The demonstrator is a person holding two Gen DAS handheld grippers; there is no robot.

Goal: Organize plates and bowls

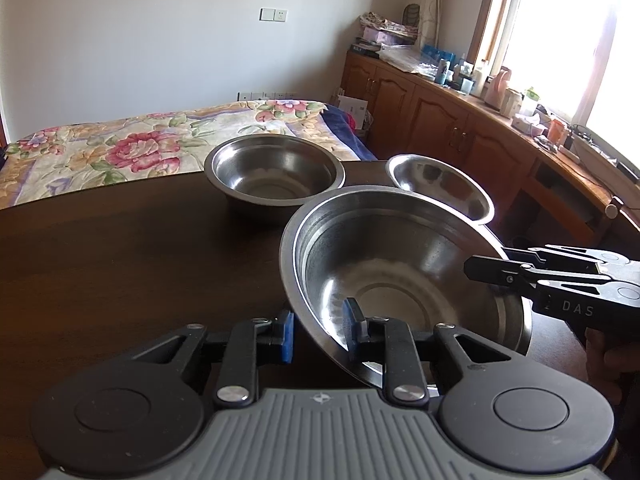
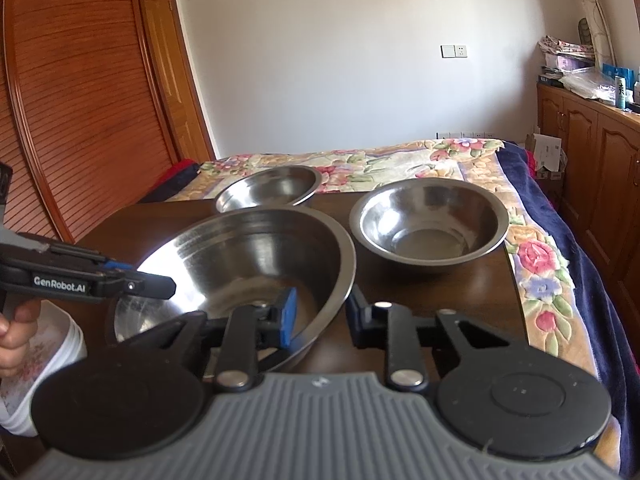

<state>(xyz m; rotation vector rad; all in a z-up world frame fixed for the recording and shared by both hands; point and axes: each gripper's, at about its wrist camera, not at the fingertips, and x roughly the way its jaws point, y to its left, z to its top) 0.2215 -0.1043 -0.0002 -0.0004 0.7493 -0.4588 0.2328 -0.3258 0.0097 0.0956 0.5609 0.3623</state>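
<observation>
Nearest the lens, the left gripper stands with its jaws spread astride the near rim of the large steel bowl, one blue pad inside the bowl and one outside, a gap showing on the outer side. From the opposite side the right gripper straddles the same bowl's rim likewise, jaws apart, its left pad inside against the wall; whether either pad truly presses the metal I cannot tell. The bowl sits tilted on the dark wooden counter. Behind it stand a medium steel bowl and a smaller shallow steel bowl, each apart from the other; the shallow one is partly hidden behind the large bowl's far rim. In the right wrist view a stack of white dishes with a floral pattern lies at the left edge, cut off by the frame and partly covered by a hand. Beyond the counter is a bed with a flowered quilt, wooden cabinets cluttered on top beneath a bright window, and a louvred wardrobe door.
</observation>
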